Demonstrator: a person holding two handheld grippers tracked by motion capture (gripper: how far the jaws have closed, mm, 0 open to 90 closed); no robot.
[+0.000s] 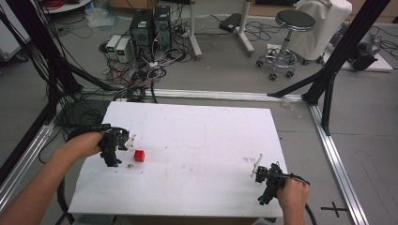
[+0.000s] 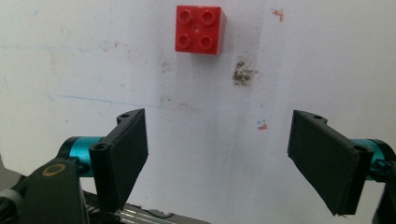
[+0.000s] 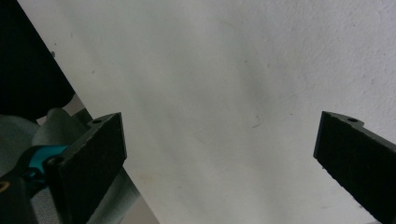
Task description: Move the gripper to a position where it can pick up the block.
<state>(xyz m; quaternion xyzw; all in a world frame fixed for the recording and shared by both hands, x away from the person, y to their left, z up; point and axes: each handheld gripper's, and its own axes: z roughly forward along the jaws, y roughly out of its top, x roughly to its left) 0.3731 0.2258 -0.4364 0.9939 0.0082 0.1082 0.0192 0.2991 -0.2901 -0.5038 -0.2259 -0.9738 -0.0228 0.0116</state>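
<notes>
A small red four-stud brick (image 1: 139,155) lies on the white table (image 1: 197,140) at its left side. My left gripper (image 1: 123,146) hovers just left of it, open, with nothing between its jaws. In the left gripper view the red brick (image 2: 201,30) sits ahead of the wide-apart jaws, a little left of centre, and my left gripper (image 2: 217,154) stands over bare table. My right gripper (image 1: 258,169) is near the table's front right corner, open and empty. In the right gripper view my right gripper (image 3: 219,158) has both jaws spread over plain white surface.
Smudges and small marks (image 2: 243,73) stain the table near the brick. Beyond the far edge, the floor holds computer towers (image 1: 150,28), tangled cables and a stool (image 1: 288,40). Black frame posts (image 1: 347,42) and aluminium rails (image 1: 335,150) flank the table.
</notes>
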